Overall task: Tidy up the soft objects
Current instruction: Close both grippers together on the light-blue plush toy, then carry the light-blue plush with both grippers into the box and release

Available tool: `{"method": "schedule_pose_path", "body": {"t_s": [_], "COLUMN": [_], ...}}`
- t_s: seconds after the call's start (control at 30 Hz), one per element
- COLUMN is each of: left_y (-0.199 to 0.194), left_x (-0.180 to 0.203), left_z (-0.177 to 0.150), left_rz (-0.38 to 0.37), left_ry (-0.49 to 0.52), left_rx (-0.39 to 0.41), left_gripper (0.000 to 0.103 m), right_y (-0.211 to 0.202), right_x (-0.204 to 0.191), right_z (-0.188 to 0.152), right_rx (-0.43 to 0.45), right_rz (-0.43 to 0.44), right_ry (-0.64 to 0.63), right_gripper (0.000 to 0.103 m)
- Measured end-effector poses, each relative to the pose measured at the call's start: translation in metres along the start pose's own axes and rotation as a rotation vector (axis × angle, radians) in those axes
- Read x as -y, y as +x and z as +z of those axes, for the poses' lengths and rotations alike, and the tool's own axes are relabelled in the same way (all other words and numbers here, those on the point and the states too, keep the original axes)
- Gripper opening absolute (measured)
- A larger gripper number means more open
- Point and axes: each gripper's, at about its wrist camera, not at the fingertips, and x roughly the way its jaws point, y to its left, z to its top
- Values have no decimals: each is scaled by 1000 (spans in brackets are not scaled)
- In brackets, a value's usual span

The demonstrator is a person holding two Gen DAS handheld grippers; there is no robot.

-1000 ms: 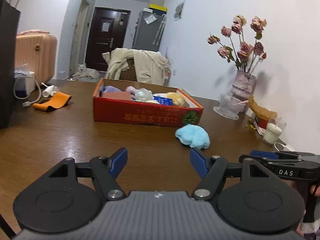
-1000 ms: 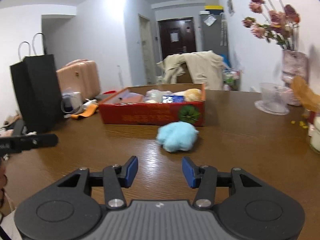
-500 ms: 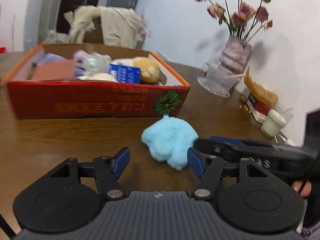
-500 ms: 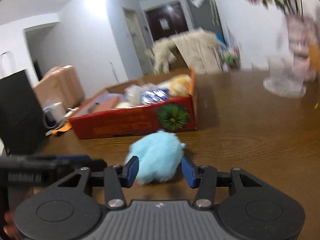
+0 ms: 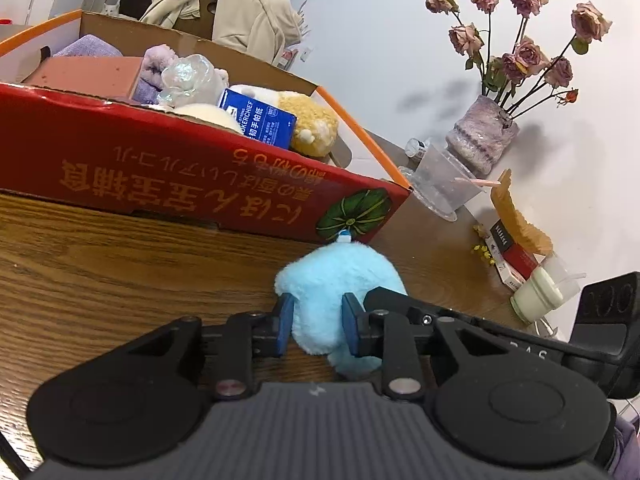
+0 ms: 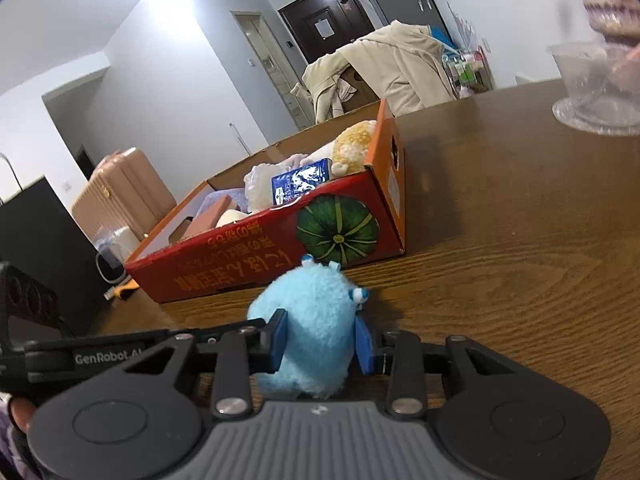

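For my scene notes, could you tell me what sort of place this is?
Most likely a lived-in home: a wooden dining table, a vase of dried roses, and a suitcase near the entrance door.

L gripper & R gripper both pointed down-fwd, side by side, jaws closing, blue pads pressed into same fluffy blue toy.

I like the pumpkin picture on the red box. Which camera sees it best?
The right wrist view: the green pumpkin picture faces it, whole and round on the red box. The left wrist view catches it slanted, with the blue fluffy toy covering its bottom edge.
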Motion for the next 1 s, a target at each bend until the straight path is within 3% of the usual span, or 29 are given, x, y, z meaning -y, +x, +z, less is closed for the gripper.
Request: {"method": "schedule_pose_path", "body": {"t_s": [0.2,0.47,0.57,0.83,1.0], "left_y": [3,-7,-40,-172,-199], "left_x": [-4,4,8,49,57], "left_z": [0,-2,-13,-95,-108], "left_rz": [-21,-8,-35,-46,-64], "left_ry": [-29,-10,-59,42,48], "left_rx": [-2,5,37,194,237], "left_gripper": [26,22,22,22,22], "right_y": [1,-5,-31,-133,-161], "right_x": [7,-8,-33,-109,-133], "right_z": [1,0,-10,-84,-93], "right_rx": [-8,-7,20,111,131], "right_rz": [34,6,-1,62,57], "right_ry": [27,-21,-55,-103,-155], "right_gripper": [33,30,30,30,30]}}
